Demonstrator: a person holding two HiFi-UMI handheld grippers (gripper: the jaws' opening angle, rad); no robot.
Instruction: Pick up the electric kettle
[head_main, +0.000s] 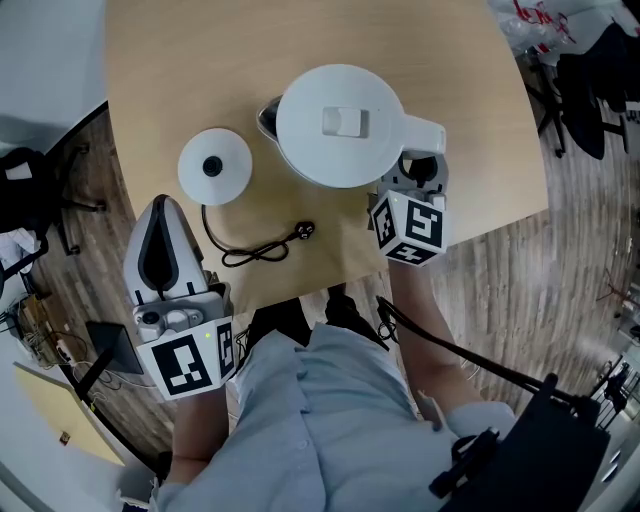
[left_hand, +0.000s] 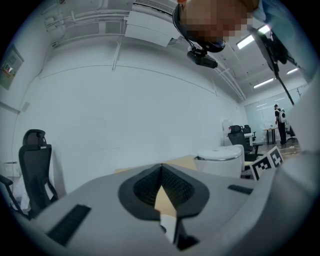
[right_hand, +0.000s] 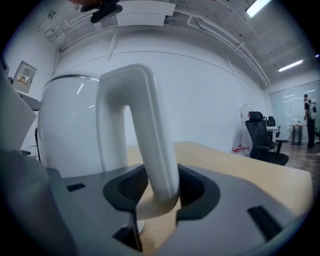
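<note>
Tongs on the right (right_hand: 157, 182) stand open around the white handle (right_hand: 145, 125) of the electric kettle (head_main: 338, 125). The handle rises between the two dark pads (right_hand: 192, 187), which sit close on either side of it without clearly pressing. In the head view these right tongs (head_main: 422, 162) reach in from the near edge of the counter (head_main: 180, 60), with their marker cube (head_main: 410, 228) just behind them.

The kettle stands upright on the pale wooden counter with its lid closed and its spout pointing away from the handle. It is off its round white base (head_main: 214, 166), which lies just beside it on the left (the two look close but apart). A black cord (head_main: 255, 245) curls from the base toward the near edge and ends in a plug (head_main: 305, 231).

The left tongs (head_main: 163, 205) have their jaws closed together at the tips and grip nothing. They point over the counter's near-left edge, well apart from the kettle. In the left gripper view the closed tongs (left_hand: 161, 167) face a white wall, with the kettle (left_hand: 220, 160) off to the right and a black office chair (left_hand: 35, 170) on the left.
</note>
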